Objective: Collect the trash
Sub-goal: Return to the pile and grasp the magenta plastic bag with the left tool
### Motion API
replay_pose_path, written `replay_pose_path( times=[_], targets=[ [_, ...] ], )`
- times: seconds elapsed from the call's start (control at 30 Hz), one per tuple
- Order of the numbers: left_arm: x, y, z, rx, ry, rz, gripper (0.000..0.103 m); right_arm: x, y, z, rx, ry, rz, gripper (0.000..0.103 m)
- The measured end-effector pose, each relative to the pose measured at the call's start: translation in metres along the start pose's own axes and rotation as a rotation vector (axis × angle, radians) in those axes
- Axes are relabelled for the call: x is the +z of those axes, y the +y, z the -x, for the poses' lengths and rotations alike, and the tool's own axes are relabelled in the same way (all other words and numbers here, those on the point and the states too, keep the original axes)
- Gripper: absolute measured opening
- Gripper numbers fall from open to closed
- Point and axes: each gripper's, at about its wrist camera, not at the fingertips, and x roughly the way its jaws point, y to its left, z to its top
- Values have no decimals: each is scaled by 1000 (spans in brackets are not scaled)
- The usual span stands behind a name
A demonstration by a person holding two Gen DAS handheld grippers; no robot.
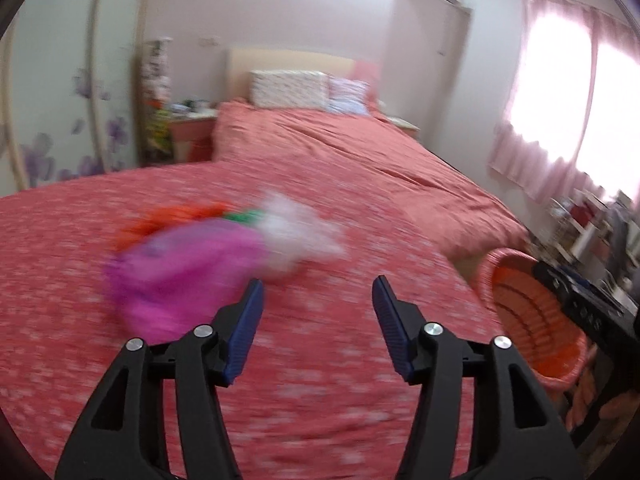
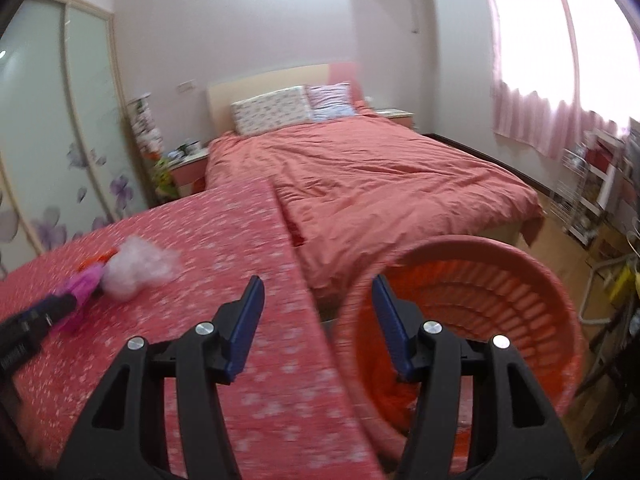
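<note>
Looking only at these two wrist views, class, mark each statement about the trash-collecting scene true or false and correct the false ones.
1. Trash lies on the flowered red cloth. True: a magenta piece, an orange piece and a white crumpled wad lie together.
2. The left gripper grips the white crumpled wad. False: its jaws are open with nothing between them.
3. The orange basket stands to the right of the cloth. True.
4. The right gripper is shut on the basket's rim. False: it is open, holding nothing.
5. The bed has a blue cover. False: it is salmon red.
</note>
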Motion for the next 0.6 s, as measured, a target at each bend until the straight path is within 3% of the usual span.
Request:
replay_pose_path(
  times=[0.17,0.27,0.4,0.6],
  targets=[
    [7,62,4,144,-40,70,66,-5,40,-6,41,15,61,55],
    [6,91,-13,211,-21,105,66,-7,52,-9,51,18,77,55],
    [0,108,-35,201,12,184,66,-10,67,-16,56,23,89,55],
    [-6,108,-53,211,83,132,66,-11,78,-24,59,34,108,55]
  ],
)
